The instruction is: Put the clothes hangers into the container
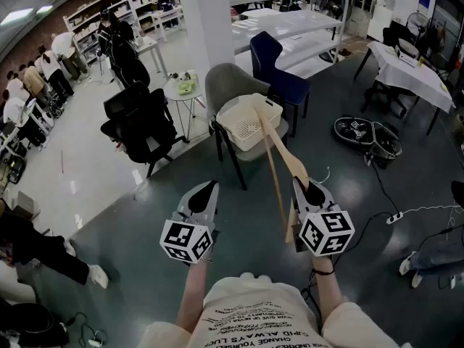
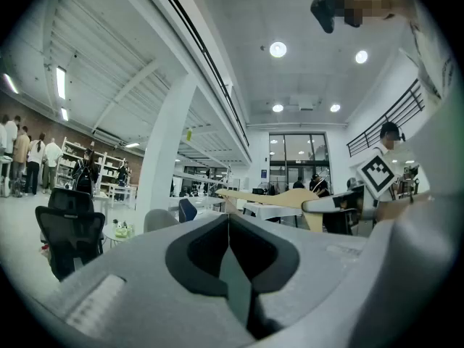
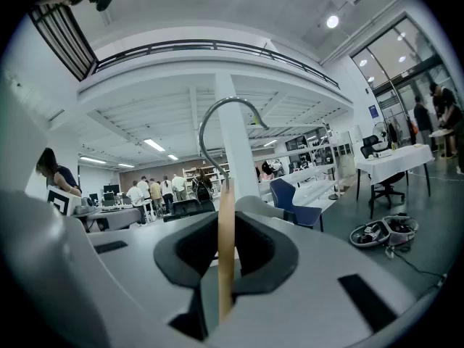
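A wooden clothes hanger (image 1: 278, 158) with a metal hook (image 3: 217, 125) stands edge-on between the jaws of my right gripper (image 1: 308, 188), which is shut on it. Its arms reach forward toward a white perforated basket (image 1: 243, 135) that rests on the seat of a grey chair (image 1: 226, 82) ahead of me. In the right gripper view the wood (image 3: 226, 252) runs straight up between the pads of the right gripper (image 3: 226, 220). My left gripper (image 1: 209, 188) is held beside it, to the left, shut with nothing in it (image 2: 230, 223). The hanger (image 2: 279, 197) shows to its right.
Black office chairs (image 1: 141, 125) stand left of the grey chair, with a small round table (image 1: 181, 91) and a white pillar (image 1: 210, 20) behind. A blue chair (image 1: 279, 71) is behind the basket. Round gear (image 1: 366, 136), cables and a power strip (image 1: 395, 218) lie at right.
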The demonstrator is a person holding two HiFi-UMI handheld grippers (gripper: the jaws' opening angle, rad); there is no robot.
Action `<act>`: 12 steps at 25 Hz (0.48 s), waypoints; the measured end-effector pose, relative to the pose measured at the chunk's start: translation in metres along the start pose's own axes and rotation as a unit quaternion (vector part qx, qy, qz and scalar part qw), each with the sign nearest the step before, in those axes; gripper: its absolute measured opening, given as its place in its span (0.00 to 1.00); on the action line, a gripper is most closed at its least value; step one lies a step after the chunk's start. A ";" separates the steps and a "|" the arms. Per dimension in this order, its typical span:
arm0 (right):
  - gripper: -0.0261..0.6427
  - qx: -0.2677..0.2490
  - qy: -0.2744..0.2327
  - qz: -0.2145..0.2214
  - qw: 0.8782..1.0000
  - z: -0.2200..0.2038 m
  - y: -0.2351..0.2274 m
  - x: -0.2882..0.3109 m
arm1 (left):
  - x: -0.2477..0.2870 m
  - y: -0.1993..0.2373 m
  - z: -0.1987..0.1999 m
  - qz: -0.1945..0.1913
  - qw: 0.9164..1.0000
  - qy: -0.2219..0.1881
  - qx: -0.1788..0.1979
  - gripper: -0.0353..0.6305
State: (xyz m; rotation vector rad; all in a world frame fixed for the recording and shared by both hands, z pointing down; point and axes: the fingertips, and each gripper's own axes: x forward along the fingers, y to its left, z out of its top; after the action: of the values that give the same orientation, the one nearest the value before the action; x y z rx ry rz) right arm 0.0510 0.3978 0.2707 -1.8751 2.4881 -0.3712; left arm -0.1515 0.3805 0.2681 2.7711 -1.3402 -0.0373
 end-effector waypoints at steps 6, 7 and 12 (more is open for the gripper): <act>0.12 0.004 0.003 0.000 1.000 -0.003 -0.011 -0.002 | 0.006 -0.007 -0.003 0.004 1.000 0.003 -0.002 0.09; 0.12 0.005 0.003 0.001 1.000 -0.004 -0.013 -0.002 | 0.007 -0.008 -0.003 0.004 1.000 0.003 -0.003 0.09; 0.12 0.013 0.009 0.001 1.000 -0.006 -0.029 -0.005 | 0.016 -0.018 -0.003 0.009 1.000 0.002 -0.004 0.09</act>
State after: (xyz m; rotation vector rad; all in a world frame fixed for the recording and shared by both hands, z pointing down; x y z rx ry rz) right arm 0.0794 0.3959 0.2816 -1.8675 2.4847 -0.4204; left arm -0.1273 0.3792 0.2698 2.7507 -1.3604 -0.0352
